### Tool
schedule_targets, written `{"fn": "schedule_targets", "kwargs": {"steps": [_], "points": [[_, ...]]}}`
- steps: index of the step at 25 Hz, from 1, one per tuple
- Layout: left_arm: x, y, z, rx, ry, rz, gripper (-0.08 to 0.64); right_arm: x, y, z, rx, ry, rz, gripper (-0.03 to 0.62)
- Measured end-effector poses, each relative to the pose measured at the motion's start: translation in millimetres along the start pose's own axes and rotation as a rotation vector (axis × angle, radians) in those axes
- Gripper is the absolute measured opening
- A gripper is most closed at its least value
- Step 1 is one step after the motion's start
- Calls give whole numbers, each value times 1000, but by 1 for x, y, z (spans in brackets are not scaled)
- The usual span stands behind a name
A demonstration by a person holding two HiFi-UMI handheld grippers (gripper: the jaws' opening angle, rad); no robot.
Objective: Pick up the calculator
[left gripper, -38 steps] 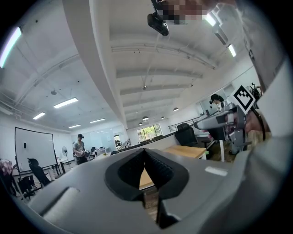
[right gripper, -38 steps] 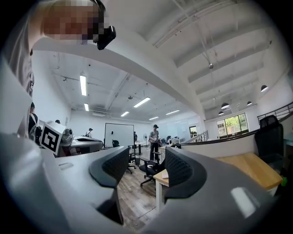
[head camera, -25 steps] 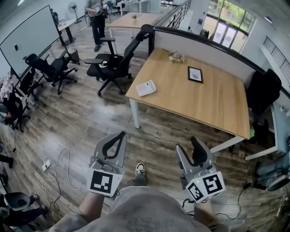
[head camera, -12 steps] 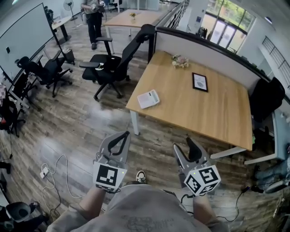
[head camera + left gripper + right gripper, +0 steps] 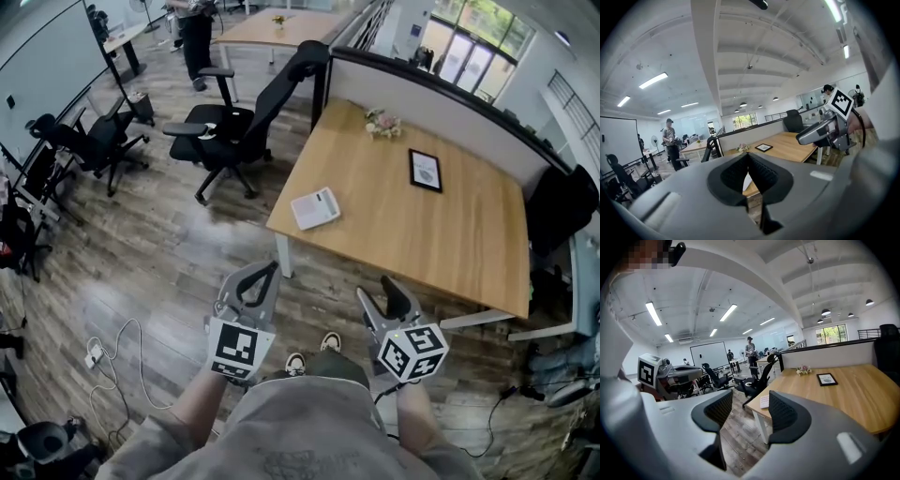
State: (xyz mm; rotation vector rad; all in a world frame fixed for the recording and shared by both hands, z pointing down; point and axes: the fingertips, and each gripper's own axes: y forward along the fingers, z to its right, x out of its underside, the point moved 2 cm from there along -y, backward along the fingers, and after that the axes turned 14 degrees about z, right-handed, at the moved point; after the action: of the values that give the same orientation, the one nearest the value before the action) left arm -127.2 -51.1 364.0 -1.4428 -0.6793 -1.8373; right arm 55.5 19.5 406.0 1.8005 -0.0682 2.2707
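The white calculator (image 5: 315,208) lies flat near the front left corner of the wooden table (image 5: 441,234). In the right gripper view the calculator (image 5: 764,401) shows small between the jaws, far off. My left gripper (image 5: 268,273) hangs over the floor, short of the table, its jaws closed together with nothing in them. My right gripper (image 5: 379,293) is level with it on the right, open and empty. In the left gripper view only a white sliver of the calculator (image 5: 746,181) shows behind the closed tips. Both grippers are well short of the calculator.
A black office chair (image 5: 234,127) stands left of the table. A framed picture (image 5: 426,171) and small flowers (image 5: 382,123) sit on the table's far part. A partition (image 5: 441,103) backs the table. Cables (image 5: 122,347) trail on the wood floor. A person (image 5: 197,33) stands far off.
The table and calculator have come nearer in the head view. Both grippers have moved forward with the person and sit slightly higher in the view; their jaws have not changed.
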Motion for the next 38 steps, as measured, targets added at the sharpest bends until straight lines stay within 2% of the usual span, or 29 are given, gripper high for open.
{"fn": "schedule_targets", "kwargs": {"steps": [12, 16, 19, 26, 32, 38], "points": [[75, 78, -31, -34, -42, -139, 2, 50, 100, 65, -81, 49, -160, 230], [94, 105, -41, -74, -145, -130, 2, 68, 134, 89, -107, 80, -223, 229], [116, 127, -54, -116, -210, -183, 2, 79, 161, 106, -134, 106, -274, 230], [176, 187, -71, -172, -268, -311, 2, 106, 225, 157, -171, 177, -372, 230], [208, 216, -82, -238, -318, -376, 2, 126, 268, 190, -190, 220, -454, 229], [239, 234, -88, -261, -348, -449, 2, 151, 306, 206, -212, 280, -524, 229]]}}
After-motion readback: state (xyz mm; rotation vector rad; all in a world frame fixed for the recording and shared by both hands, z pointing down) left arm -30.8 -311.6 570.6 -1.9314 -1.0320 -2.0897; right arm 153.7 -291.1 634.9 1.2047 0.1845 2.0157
